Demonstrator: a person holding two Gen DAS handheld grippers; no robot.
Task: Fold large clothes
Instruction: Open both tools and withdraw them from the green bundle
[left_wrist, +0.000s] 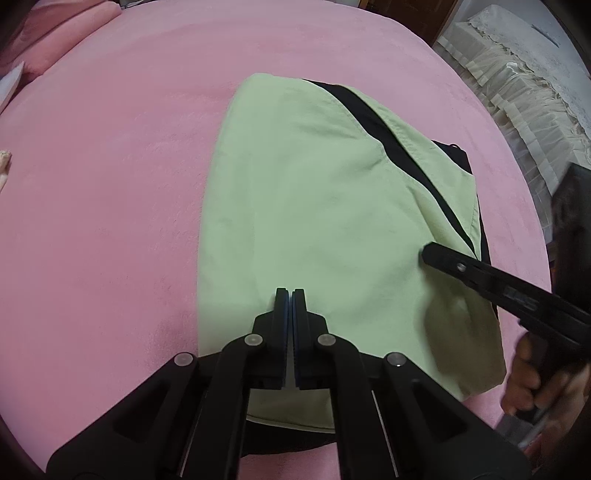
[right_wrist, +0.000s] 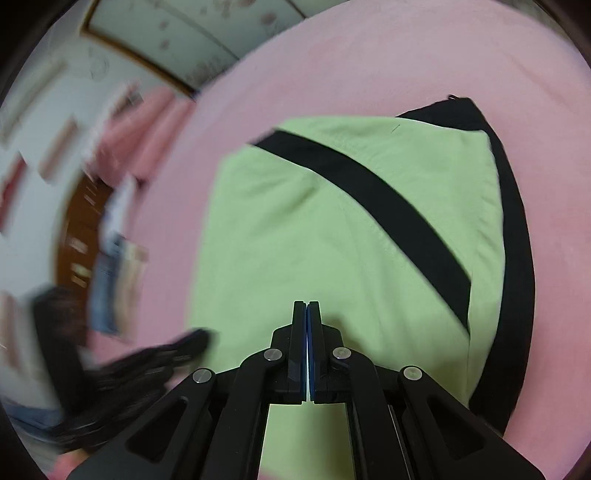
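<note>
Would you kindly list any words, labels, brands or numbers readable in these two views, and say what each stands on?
None can be read.
Green garment: no print or tag visible.
Right gripper: a pale mark on its arm, too blurred to read.
Items beside the pink bed cover in the right wrist view: too blurred to read.

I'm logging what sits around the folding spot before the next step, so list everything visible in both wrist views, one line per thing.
garment: one, light green with a black diagonal stripe and black edging, folded, lying flat on the bed cover
bed cover: one, pink, under the garment
pillow: pink, count unclear, at the bed's far left corner
lace cloth: one, cream, draped over furniture beyond the bed's right side
left gripper: one, black with blue pads, shut, above the garment's near part
right gripper: one, black with blue pads, shut, above the garment
hand: one, holding the right gripper's handle
</note>
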